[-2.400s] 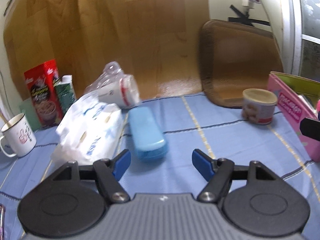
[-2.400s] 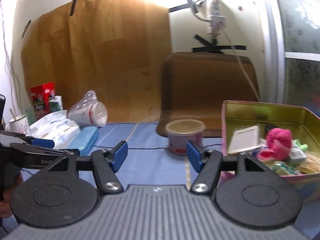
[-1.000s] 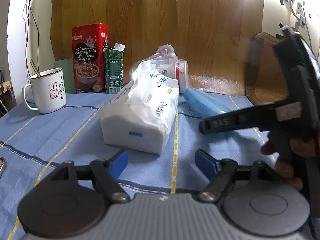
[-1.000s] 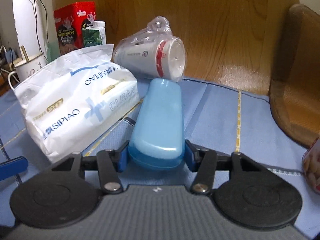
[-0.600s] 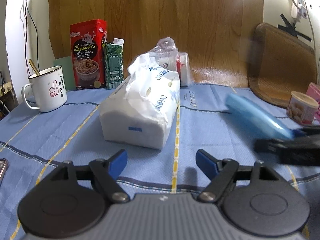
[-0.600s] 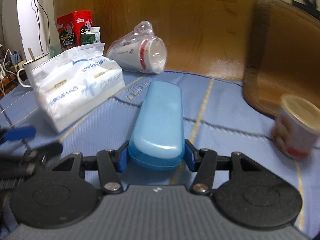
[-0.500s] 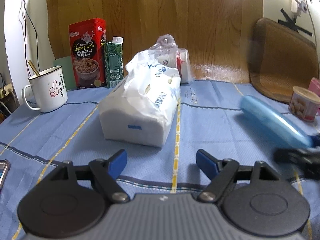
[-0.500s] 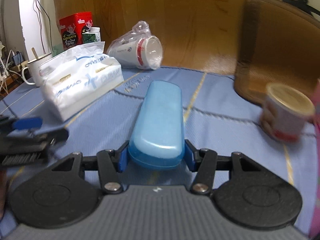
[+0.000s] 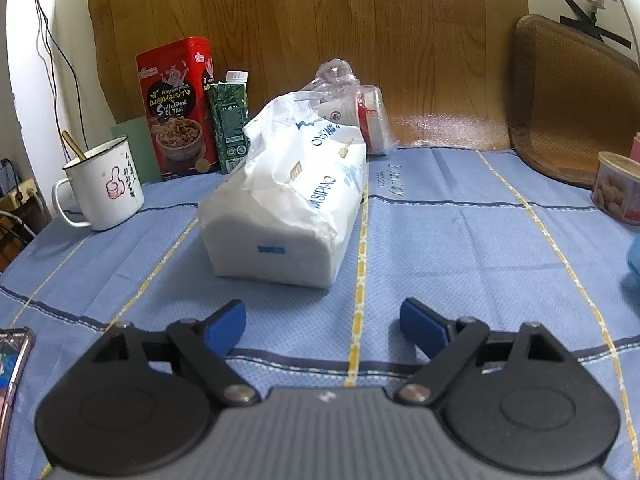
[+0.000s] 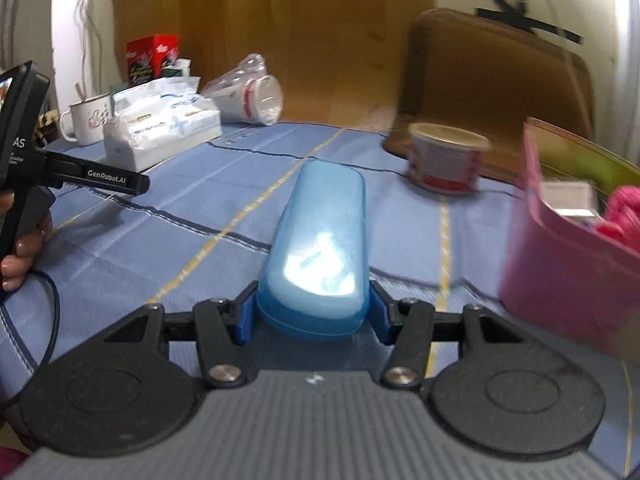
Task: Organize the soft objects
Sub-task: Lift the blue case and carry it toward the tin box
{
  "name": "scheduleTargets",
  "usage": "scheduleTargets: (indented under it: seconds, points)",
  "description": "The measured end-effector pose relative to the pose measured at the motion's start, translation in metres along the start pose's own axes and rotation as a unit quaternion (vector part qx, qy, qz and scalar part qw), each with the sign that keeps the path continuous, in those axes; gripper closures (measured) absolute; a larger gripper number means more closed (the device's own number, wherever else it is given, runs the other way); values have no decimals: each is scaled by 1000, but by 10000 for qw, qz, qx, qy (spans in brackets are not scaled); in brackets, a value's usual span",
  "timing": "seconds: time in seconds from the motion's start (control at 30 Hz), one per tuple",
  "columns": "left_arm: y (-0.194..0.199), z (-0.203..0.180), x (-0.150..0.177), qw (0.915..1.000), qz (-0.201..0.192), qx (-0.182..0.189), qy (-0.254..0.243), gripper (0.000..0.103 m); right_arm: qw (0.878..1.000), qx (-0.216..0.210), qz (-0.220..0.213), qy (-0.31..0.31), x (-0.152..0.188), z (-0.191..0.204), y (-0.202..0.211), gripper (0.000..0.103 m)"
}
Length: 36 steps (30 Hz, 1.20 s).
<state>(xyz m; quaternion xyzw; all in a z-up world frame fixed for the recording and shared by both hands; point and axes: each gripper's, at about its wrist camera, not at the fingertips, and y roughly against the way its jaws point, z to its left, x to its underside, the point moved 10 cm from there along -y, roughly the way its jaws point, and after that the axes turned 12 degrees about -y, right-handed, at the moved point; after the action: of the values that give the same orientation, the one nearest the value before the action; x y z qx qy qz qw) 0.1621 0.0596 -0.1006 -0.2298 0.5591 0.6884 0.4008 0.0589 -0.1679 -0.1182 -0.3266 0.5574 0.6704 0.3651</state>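
Right gripper [image 10: 312, 316] clamps blue case [image 10: 320, 240]; left gripper [image 9: 322, 324] fingers apart.

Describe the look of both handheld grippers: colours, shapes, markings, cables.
Both the left gripper and right gripper have black linkage arms, round black discs, silver pivot screws, blue jaws and ribbed grey bodies. The right view shows "GenRobot.AI" in white on the left one, and a dark cable.

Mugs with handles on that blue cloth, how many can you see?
1: the white enamel mug with a thumbs-up drawing stands at the far left, in front of the red tin. The plastic-wrapped paper cup behind the tissue pack has no handle. More mugs may be hidden.
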Motion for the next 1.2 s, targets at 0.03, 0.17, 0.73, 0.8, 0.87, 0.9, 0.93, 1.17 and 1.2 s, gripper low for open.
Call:
scheduleTargets:
  seconds: [0.03, 0.17, 0.73, 0.8, 0.87, 0.9, 0.93, 1.17, 1.2]
  points:
    - [0, 0, 0, 10000, -1, -35, -32, 14, 10000, 15, -34, 2, 1, 0, 2, 45]
    - [2, -2, -1, 9997, -5, -182, -155, 12, 10000, -26, -84, -6, 5, -2, 6, 44]
    - [5, -3, -2, 9976, -4, -513, -459, 8, 9995, -88, -201, -241, 9, -9, 17, 40]
    - [6, -5, -3, 9968, -8, -583, -541, 8, 9994, -113, -214, -255, 8, -8, 18, 40]
    - [7, -8, -4, 9962, -9, -616, -619, 8, 9993, -128, -235, -248, 8, -8, 19, 40]
    - [8, -9, -4, 9961, 2, -612, -639, 8, 9993, -139, -236, -251, 8, -8, 20, 40]
    - [8, -10, -5, 9961, 18, -596, -647, 8, 9993, -146, -235, -256, 8, -7, 20, 40]
    - [22, -37, -18, 9984, 64, 127, -551, 8, 9991, -194, -240, -284, 8, -8, 21, 39]
    - [26, -44, -22, 9982, 54, 345, -498, 8, 9991, -201, -248, -290, 7, -9, 22, 39]
